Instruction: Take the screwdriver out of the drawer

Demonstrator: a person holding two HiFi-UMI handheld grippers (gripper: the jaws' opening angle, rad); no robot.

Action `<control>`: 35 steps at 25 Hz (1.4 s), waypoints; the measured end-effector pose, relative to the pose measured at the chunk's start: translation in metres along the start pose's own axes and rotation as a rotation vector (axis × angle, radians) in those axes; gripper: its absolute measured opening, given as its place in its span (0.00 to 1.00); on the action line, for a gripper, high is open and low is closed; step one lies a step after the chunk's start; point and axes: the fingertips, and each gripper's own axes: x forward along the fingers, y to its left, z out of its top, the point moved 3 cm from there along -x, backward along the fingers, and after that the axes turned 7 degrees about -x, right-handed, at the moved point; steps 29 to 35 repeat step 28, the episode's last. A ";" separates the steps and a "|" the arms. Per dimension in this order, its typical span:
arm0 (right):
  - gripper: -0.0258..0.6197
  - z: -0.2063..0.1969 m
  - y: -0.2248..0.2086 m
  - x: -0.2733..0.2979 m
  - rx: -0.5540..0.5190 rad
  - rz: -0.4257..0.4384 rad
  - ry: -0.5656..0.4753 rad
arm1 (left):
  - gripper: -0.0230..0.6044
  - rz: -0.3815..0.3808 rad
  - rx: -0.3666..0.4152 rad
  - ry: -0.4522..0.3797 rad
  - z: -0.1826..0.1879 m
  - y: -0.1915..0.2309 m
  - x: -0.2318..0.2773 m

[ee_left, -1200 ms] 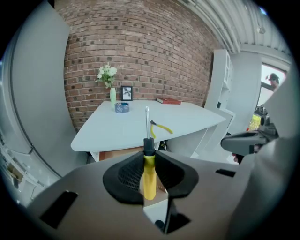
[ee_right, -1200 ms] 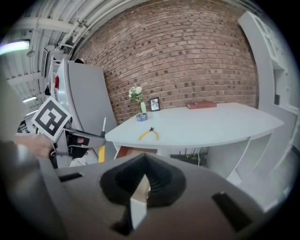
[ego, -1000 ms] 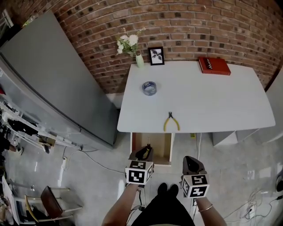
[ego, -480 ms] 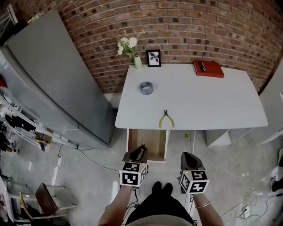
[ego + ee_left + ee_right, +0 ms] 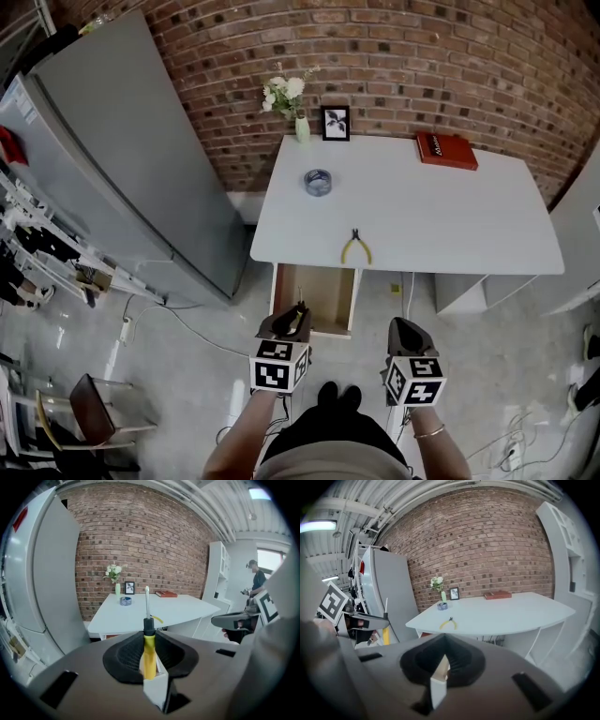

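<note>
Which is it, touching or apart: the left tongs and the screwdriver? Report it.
Touching. The left gripper view shows the left tongs clamped on the yellow handle of the screwdriver, with no gap on either side.

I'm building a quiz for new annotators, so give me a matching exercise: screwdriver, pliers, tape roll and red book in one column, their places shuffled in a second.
Things:
1. screwdriver
2. pliers
3. tape roll
4. red book

Places:
A. back right of the table in the head view
B. clamped in the left tool
C. table's near edge, above the open drawer
D. on the table, near the flower vase

Pairs: 1-B, 2-C, 3-D, 4-A
</note>
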 end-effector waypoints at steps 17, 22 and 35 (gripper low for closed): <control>0.04 0.005 -0.004 0.000 0.005 0.011 0.001 | 0.14 0.001 0.004 0.007 0.002 -0.004 0.004; 0.04 0.004 -0.002 0.003 0.004 0.031 0.005 | 0.14 0.000 0.003 0.016 -0.001 -0.003 0.005; 0.04 0.005 0.000 0.006 0.002 0.038 0.013 | 0.14 0.002 -0.006 0.022 0.000 -0.002 0.008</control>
